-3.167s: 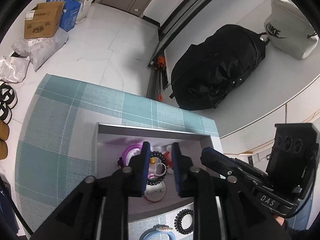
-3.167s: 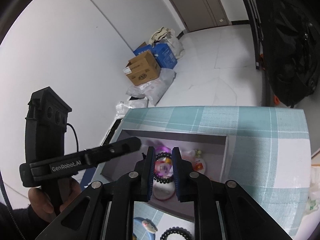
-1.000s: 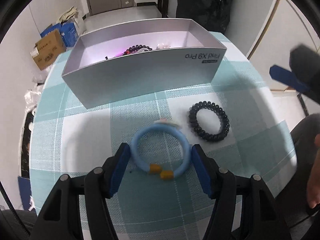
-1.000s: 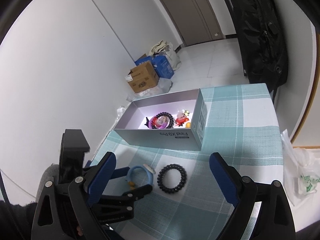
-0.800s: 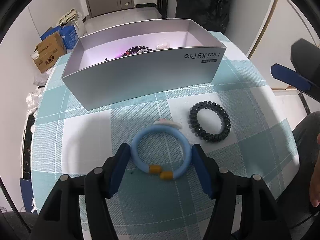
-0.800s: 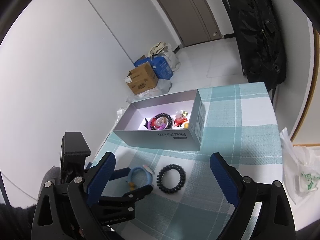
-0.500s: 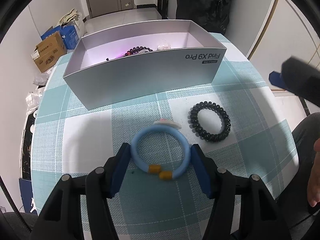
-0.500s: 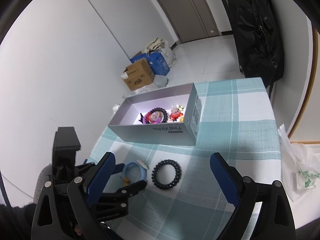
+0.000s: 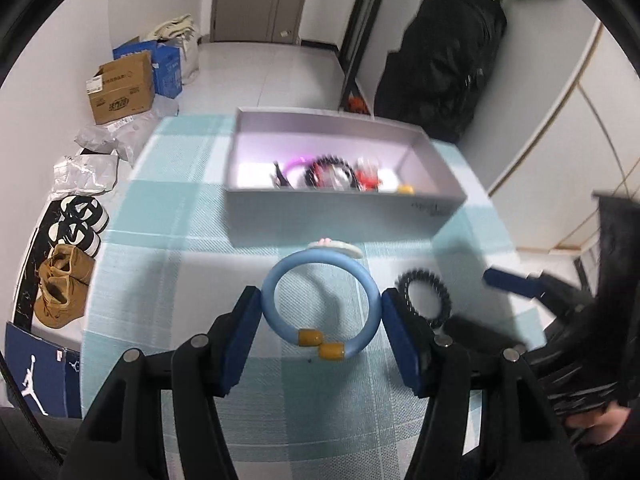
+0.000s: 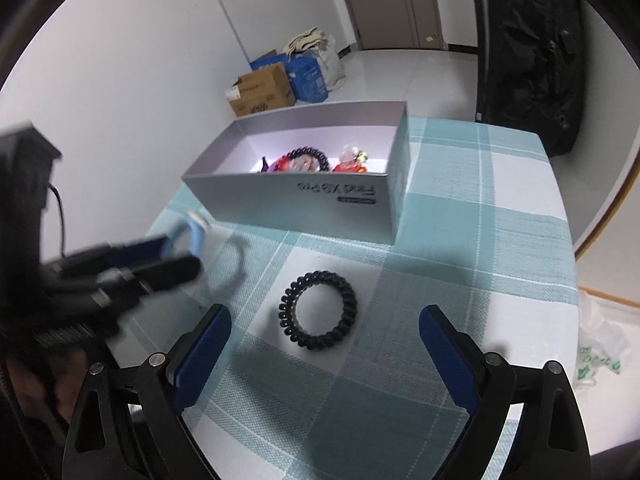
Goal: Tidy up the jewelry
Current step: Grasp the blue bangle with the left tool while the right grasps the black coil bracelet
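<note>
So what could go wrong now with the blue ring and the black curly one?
1. The left tongs pinch the blue ring only by its round sides, off the table. It looks smooth, so it might slip out or twist before reaching the grey box.
2. The box's near wall stands tall; a low carry could bump the ring against it.
3. The right tongs, wide open above the black spiral band, work close beside the left ones, so they might knock together.

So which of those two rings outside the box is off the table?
The blue bracelet, clamped in the left gripper; the black coil hair tie lies flat on the cloth.
</note>
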